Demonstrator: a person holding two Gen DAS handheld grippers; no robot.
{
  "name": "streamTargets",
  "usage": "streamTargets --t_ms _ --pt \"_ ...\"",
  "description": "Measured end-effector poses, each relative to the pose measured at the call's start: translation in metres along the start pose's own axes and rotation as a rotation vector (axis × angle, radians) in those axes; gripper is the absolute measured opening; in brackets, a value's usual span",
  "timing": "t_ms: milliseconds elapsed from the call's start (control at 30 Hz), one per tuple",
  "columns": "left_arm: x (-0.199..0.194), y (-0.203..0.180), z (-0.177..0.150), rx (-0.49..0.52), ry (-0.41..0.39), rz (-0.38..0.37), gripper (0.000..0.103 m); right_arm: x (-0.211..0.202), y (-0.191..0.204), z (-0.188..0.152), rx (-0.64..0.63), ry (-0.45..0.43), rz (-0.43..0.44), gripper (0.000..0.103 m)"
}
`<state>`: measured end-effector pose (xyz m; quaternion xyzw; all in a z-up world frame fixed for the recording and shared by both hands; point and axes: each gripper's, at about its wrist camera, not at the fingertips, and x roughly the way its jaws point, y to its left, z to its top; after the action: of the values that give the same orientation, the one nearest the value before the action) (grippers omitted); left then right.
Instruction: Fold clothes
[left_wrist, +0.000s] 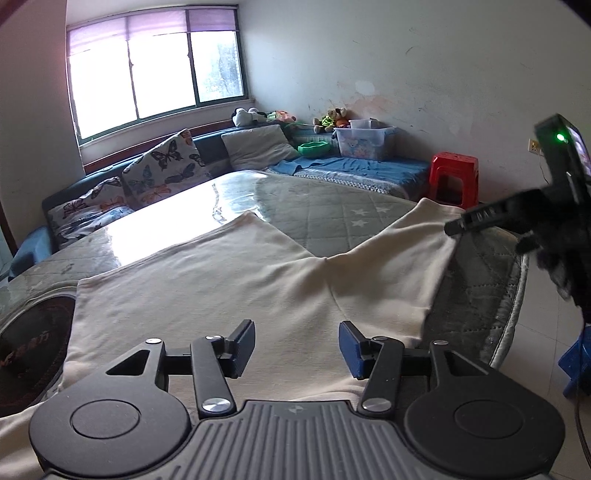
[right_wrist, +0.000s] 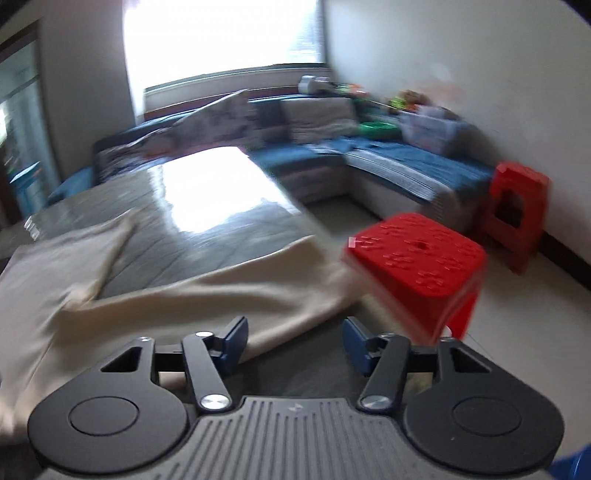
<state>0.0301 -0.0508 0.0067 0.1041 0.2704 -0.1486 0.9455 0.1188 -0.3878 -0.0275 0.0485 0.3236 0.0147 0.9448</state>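
lying flat under the left gripper, the cream cotton shorts fork away from it. its fingers are released, gripping nothing. the right gripper, likewise released, sits beside the right leg's outer edge.

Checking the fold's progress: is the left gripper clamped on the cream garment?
No: the left gripper hangs over the cream garment with its jaws apart, and no cloth is pinched between its pads.

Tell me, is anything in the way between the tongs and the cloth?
No, nothing visible. The left tongs hang open right over the cream cloth. The right tongs are open at its edge, over the table; the red stool stands off to the side.
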Motion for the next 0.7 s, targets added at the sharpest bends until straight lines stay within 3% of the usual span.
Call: streamTargets --t_ms 167,233,333,700 --pt "0.002 -0.002 0.003 0.001 0.004 -0.001 0.055 0.013 -0.007 0.008 0.024 -0.014 -0.042 0.041" --pt "0.003 -0.003 0.004 0.003 0.004 -0.001 0.057 0.016 -0.007 0.007 0.024 -0.025 -0.062 0.023" --pt "0.007 -0.004 0.005 0.006 0.010 -0.002 0.058 0.017 -0.012 0.007 0.038 -0.036 -0.064 0.006" --pt "0.024 -0.010 0.002 0.032 0.038 -0.010 0.060 -0.015 -0.017 0.016 0.055 -0.117 -0.014 0.004"
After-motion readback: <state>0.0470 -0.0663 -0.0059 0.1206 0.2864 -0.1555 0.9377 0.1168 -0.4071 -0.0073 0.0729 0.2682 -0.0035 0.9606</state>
